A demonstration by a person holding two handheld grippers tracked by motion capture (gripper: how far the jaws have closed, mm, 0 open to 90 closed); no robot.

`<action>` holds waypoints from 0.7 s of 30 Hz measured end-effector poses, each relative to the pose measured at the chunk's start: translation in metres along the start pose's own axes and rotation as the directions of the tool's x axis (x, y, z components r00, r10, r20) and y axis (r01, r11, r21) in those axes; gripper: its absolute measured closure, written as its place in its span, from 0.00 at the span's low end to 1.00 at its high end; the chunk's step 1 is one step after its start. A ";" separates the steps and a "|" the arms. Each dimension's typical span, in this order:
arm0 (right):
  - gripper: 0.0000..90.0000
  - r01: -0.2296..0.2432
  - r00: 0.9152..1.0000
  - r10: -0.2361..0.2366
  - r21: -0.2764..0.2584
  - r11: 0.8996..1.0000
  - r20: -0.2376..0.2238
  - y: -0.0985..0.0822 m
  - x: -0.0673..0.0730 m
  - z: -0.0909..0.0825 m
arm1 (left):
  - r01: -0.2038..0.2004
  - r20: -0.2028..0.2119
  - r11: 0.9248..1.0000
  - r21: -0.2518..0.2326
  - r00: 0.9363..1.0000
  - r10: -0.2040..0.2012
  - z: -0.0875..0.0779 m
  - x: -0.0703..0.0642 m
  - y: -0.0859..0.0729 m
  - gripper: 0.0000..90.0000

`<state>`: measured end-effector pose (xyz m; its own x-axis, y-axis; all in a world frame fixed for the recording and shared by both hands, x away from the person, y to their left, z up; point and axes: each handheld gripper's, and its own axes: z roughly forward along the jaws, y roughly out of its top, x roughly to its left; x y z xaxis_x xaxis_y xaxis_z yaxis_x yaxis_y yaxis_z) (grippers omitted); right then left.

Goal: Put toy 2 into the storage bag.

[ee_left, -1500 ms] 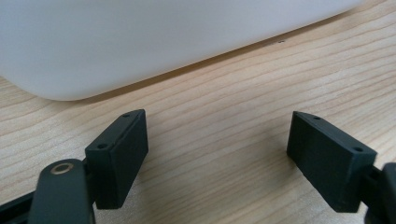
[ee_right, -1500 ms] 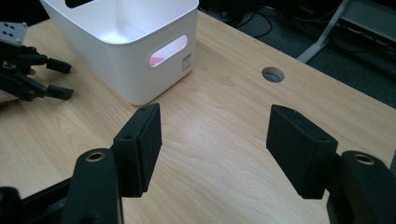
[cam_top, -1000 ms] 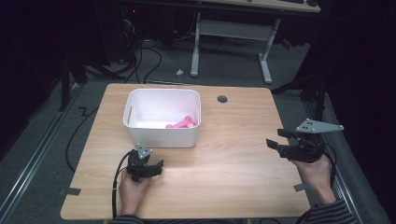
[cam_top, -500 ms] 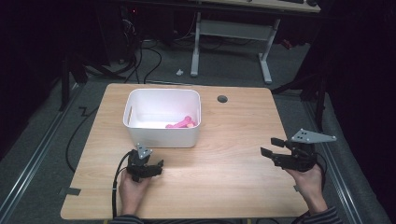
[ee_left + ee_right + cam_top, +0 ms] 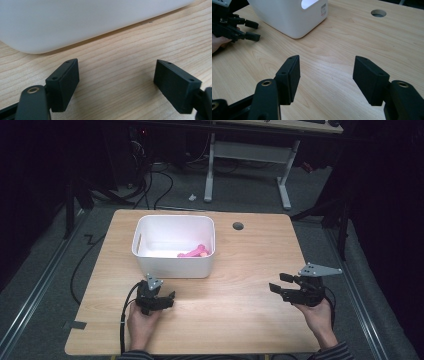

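Right gripper (image 5: 281,287) has dropped toward lower right, jaws apart and empty; left gripper (image 5: 167,299) likewise released beside the tub (image 5: 172,262) — light, rigid, smooth plastic, probably best gripped at its rim.

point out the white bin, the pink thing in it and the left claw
bin (image 5: 172,264): high view, near outer wall
pink thing (image 5: 193,252): high view, its middle
left claw (image 5: 169,298): high view, between its fingertips

Wooden worktop (image 5: 235,270) with a round cable hole (image 5: 238,226) at its two o'clock corner. Grey floor (image 5: 60,265) around it, black cables (image 5: 165,180) at eleven o'clock, and a white-legged desk frame (image 5: 250,157) at twelve o'clock beyond.
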<state>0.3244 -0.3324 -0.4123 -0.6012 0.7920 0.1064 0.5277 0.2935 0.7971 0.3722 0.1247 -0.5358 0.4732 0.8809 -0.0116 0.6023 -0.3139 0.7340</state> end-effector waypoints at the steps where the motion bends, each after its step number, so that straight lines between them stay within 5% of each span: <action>1: 0.43 -0.004 1.000 0.004 0.003 1.000 0.001 0.000 0.000 0.001 | 0.000 0.000 1.000 0.000 1.000 0.000 0.000 0.000 0.000 0.23; 21: 0.44 -0.044 0.999 0.044 0.020 0.999 -0.014 -0.013 -0.002 0.035 | 0.000 0.001 1.000 0.000 1.000 0.000 0.000 0.000 0.000 0.23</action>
<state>0.3400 -0.3187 -0.4437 -0.5855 0.7967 0.1499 0.5659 0.2693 0.7793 0.3722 0.1248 -0.5358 0.4735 0.8807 -0.0125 0.6023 -0.3134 0.7342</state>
